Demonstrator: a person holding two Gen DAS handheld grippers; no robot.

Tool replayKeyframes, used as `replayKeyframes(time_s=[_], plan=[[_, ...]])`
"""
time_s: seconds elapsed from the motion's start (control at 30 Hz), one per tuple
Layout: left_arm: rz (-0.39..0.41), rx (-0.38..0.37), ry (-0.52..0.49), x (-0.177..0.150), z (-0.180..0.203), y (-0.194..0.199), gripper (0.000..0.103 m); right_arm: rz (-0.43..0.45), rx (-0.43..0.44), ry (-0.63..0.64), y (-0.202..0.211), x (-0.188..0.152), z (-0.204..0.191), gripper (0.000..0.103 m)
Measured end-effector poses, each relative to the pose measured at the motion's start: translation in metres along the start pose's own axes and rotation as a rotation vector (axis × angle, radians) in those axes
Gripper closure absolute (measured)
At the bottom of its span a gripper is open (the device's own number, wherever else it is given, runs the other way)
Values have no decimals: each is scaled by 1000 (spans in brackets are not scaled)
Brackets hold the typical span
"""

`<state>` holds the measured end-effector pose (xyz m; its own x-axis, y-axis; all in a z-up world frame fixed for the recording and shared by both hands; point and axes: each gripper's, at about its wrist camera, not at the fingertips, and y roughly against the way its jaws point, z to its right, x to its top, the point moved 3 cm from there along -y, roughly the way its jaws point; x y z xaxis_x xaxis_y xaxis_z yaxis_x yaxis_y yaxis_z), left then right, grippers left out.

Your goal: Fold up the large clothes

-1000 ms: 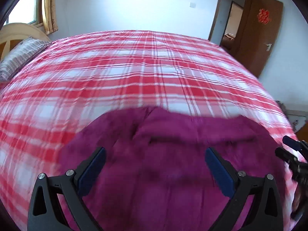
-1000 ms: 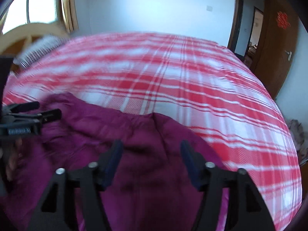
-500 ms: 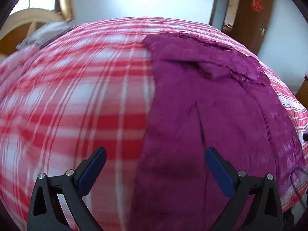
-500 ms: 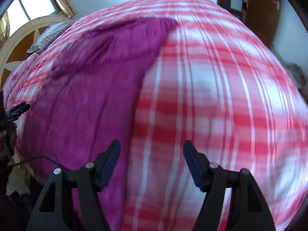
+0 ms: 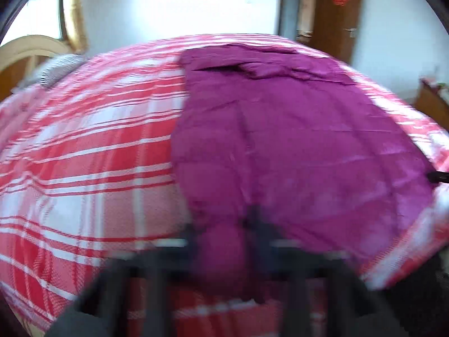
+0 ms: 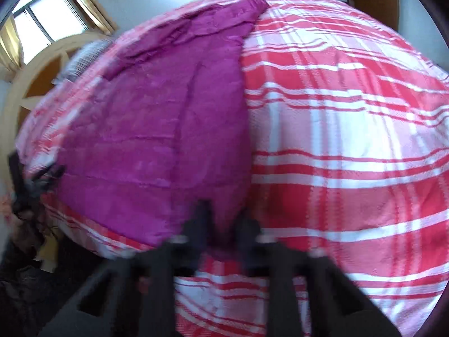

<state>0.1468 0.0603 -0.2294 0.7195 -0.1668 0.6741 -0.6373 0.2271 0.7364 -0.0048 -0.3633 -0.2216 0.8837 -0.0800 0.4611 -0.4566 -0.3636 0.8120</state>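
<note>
A large magenta garment (image 5: 280, 129) lies spread lengthwise on a red and white plaid bed (image 5: 84, 146). My left gripper (image 5: 224, 236) is blurred, its jaws close together with the garment's near left corner bunched between them. In the right wrist view the same garment (image 6: 157, 129) lies at the left, and my right gripper (image 6: 224, 224) is shut on its near right corner. The other gripper's tip shows at the right edge of the left wrist view (image 5: 439, 177) and at the left edge of the right wrist view (image 6: 33, 185).
A striped pillow (image 5: 59, 67) and a curved wooden headboard (image 5: 25, 53) are at the far left. A brown door (image 5: 336, 11) stands in the far wall. A window with yellow curtains (image 6: 56, 8) is at the upper left. The bed's near edge (image 6: 224, 303) runs under the grippers.
Both grippers were open over the garment and have closed on its near corners. The garment, bunched a second ago, now lies stretched out along the bed.
</note>
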Motion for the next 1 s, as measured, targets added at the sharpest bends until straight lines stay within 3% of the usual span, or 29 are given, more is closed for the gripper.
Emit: replayKeyframes(time_s=[0.13,0.27,0.4,0.5,0.6,0.67,0.83,1.0], plan=[[64,-83,-13,5,5,47,93,61,21,35,24,-2,-13,96],[169,-216,-8,13,12,120,93,150,82,15,72,-6,-22,97],[271,-300,-15,32,27,178,93,270,136,10,139,-10,-31,97],[317,-302,-33,54,34,196,93,386,140,17,188,0,-40,97],[320,-299,-37,92,32,172,93,482,126,40,213,18,-45,97],[304,-300,-18,113,26,151,93,530,120,33,211,50,-43,97],[244,-275,23,173,5,78,93,527,102,-38,165,127,-23,97],[119,-213,127,214,-26,9,81,475,65,-140,108,195,11,98]])
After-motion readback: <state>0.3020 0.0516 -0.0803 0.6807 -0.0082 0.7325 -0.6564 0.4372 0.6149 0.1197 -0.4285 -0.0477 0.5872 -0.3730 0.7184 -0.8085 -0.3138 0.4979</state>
